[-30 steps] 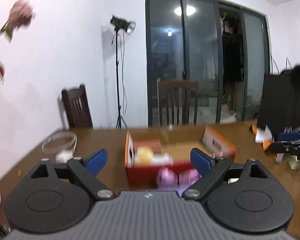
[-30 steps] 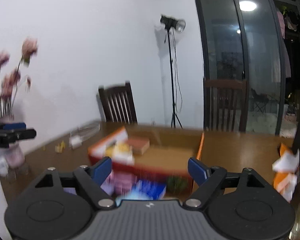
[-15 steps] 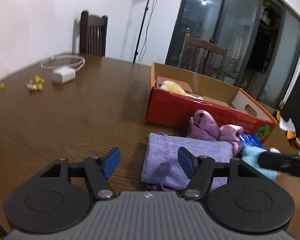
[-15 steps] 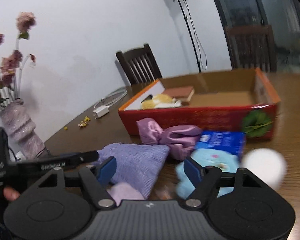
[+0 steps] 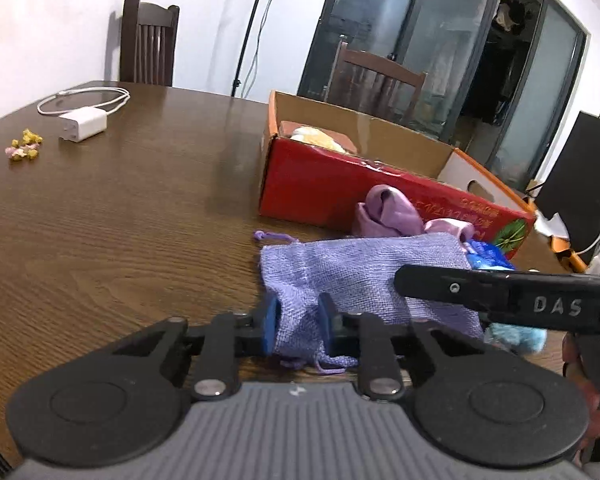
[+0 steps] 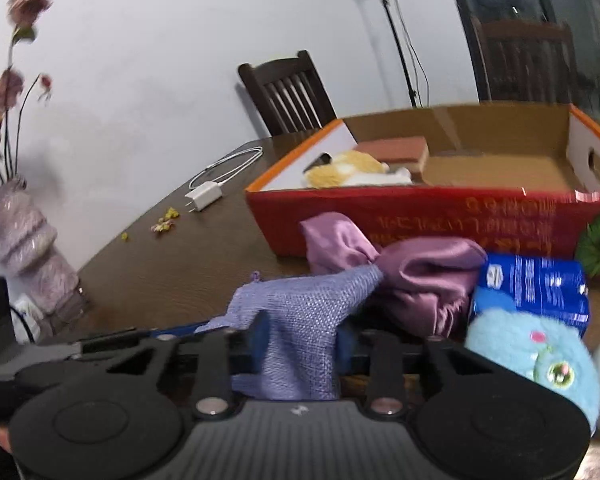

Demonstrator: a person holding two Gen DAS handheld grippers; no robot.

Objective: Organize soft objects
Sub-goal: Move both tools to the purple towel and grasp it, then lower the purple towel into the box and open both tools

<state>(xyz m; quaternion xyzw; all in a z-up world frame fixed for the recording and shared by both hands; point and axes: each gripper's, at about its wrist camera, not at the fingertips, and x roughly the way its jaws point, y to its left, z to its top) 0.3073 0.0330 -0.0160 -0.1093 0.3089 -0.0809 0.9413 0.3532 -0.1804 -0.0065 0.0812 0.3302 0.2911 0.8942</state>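
Observation:
A lilac burlap drawstring pouch (image 5: 360, 276) lies on the brown table in front of a red cardboard box (image 5: 340, 188). My left gripper (image 5: 298, 326) is closing, and its blue pads pinch the pouch's near left corner. My right gripper (image 6: 302, 340) is closing too, with the pouch (image 6: 300, 320) bunched between its pads at the other near edge. Its black finger crosses the left wrist view from the right. A pink satin bag (image 6: 420, 272) touches the pouch's far side. A light blue plush toy (image 6: 536, 356) and a blue packet (image 6: 540, 284) lie to the right.
The open box (image 6: 420, 216) holds a yellow plush (image 6: 352, 168) and a brown block (image 6: 396, 148). A white charger with cable (image 5: 82, 124) and small yellow bits (image 5: 24, 148) lie far left. A vase of flowers (image 6: 24, 240) stands at the table's left edge. Chairs stand behind the table.
Both grippers came down from above the box to the table in front of it. Their jaws narrowed from wide apart onto the lilac pouch, which is now bunched between the pads.

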